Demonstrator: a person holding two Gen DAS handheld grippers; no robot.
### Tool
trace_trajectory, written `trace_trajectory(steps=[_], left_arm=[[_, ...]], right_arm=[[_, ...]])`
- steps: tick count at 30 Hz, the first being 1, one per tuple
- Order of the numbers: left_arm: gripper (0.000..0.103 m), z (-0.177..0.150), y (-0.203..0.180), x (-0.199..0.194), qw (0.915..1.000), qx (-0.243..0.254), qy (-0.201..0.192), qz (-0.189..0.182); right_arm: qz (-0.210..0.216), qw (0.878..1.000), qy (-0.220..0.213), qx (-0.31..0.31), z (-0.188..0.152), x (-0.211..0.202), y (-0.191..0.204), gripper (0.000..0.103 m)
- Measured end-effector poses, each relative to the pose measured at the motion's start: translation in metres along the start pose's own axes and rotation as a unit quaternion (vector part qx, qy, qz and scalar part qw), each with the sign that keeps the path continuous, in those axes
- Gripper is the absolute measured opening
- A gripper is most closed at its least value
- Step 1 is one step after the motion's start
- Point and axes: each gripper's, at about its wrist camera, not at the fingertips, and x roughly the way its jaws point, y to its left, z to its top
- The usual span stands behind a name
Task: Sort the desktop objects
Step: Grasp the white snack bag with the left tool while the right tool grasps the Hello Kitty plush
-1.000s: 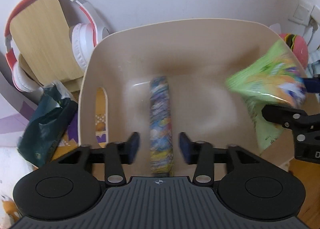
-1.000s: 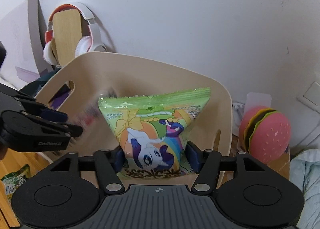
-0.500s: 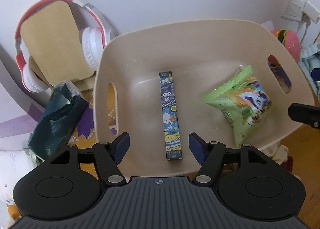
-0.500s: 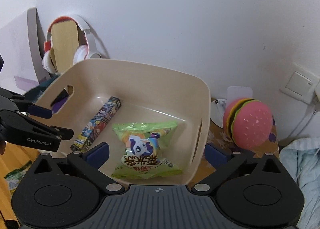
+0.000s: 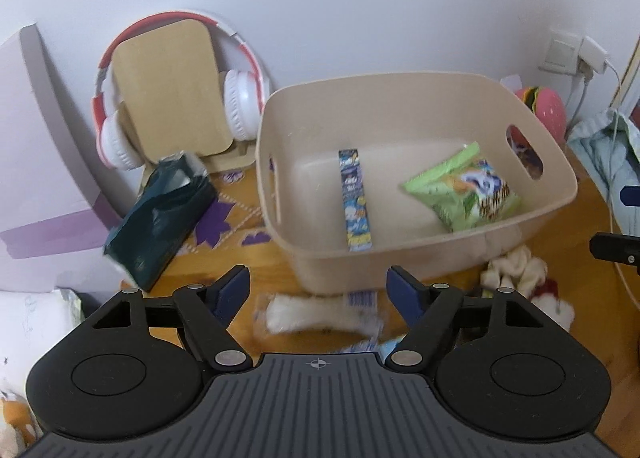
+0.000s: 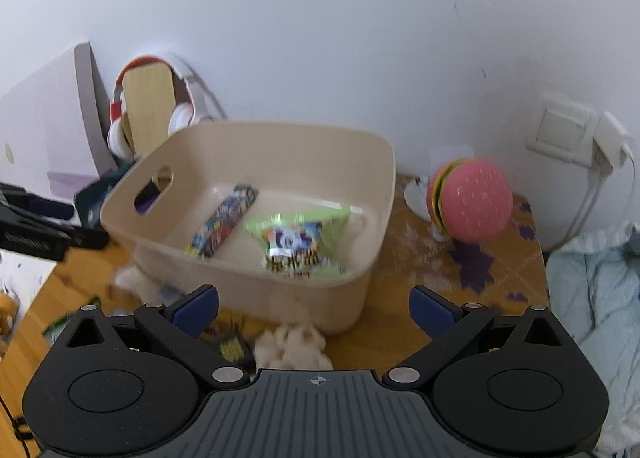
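Jaws of left gripper (image 5: 318, 294) opening, right gripper (image 6: 314, 308) wide, both empty; snack bag (image 5: 464, 193) and pen box (image 5: 354, 199) binned; next, counter pickup.

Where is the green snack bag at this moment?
The crinkly green snack bag lies inside the beige plastic bin, toward its right end in the left wrist view, beside and apart from the long blue cartoon-print box.

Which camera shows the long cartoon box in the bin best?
The left wrist view: the long cartoon box lies nearly straight on, its whole top face visible. The right wrist view shows it angled and blurred.
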Motion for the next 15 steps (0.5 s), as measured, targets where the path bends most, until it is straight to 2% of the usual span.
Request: trace_trajectory(steps=[5, 10, 15], left_arm=[[0.077, -0.027, 0.007, -0.005, 0.9998, 0.007, 0.020, -0.002], [0.077, -0.060, 0.011, -0.001, 0.9978, -0.013, 0.065, 0.011], [0.077, -0.086, 0.011, 0.002, 0.9946, -0.035, 0.097, 0.010]], right_arm=[[0.003, 1.000, 0.018, 0.019, -0.027, -0.005, -0.001, 0.103], [0.014, 0.999, 0.029, 0.036, -0.049, -0.006, 0.003, 0.103], [0.026, 0.999, 0.032, 0.018, -0.060, -0.002, 0.021, 0.103]])
